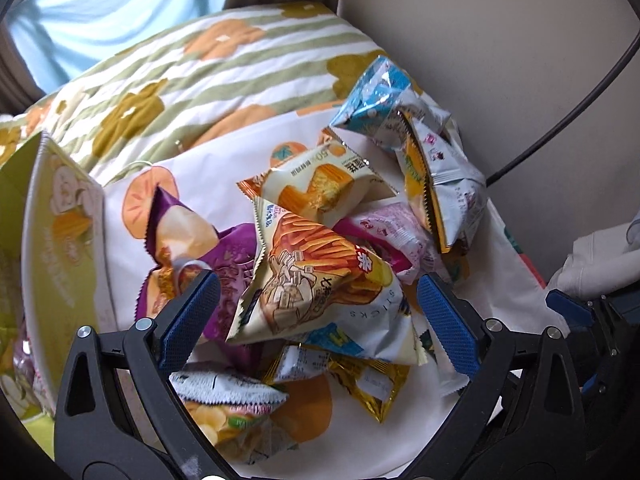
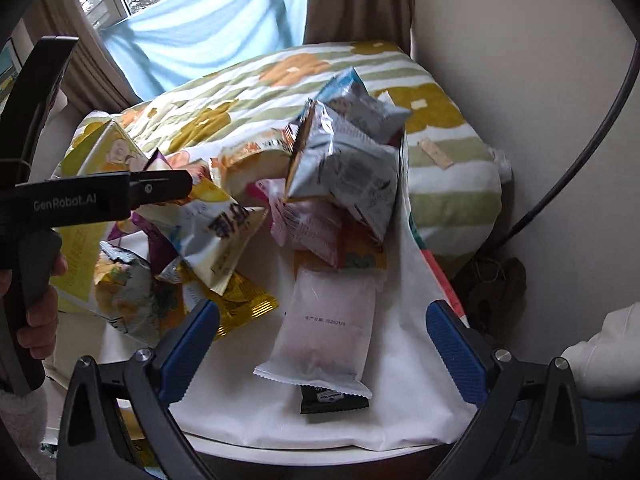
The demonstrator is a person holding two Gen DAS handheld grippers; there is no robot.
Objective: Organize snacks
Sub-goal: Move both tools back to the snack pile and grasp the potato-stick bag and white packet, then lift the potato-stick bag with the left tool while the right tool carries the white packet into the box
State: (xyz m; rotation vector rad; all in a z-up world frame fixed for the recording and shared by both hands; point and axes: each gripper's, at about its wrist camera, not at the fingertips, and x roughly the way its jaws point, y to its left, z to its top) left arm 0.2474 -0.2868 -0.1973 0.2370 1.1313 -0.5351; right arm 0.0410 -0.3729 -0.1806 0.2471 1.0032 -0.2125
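A heap of snack packets lies on a white cloth (image 1: 400,412) with orange fruit prints. In the left wrist view my left gripper (image 1: 318,312) is open, its blue pads on either side of a cream packet printed with orange sticks (image 1: 316,280). Around it lie a purple packet (image 1: 176,240), a cake packet (image 1: 320,184) and silver-blue packets (image 1: 440,168). In the right wrist view my right gripper (image 2: 322,340) is open and empty above a pale pink packet (image 2: 328,324). A small dark packet (image 2: 334,398) lies under it. The left gripper's black body (image 2: 92,198) reaches in from the left.
A green and white box (image 1: 60,248) stands at the left of the pile, also seen in the right wrist view (image 2: 104,152). A striped flowered cushion (image 2: 440,152) lies behind the snacks against a beige wall. A black cable (image 2: 580,152) runs down the wall at right.
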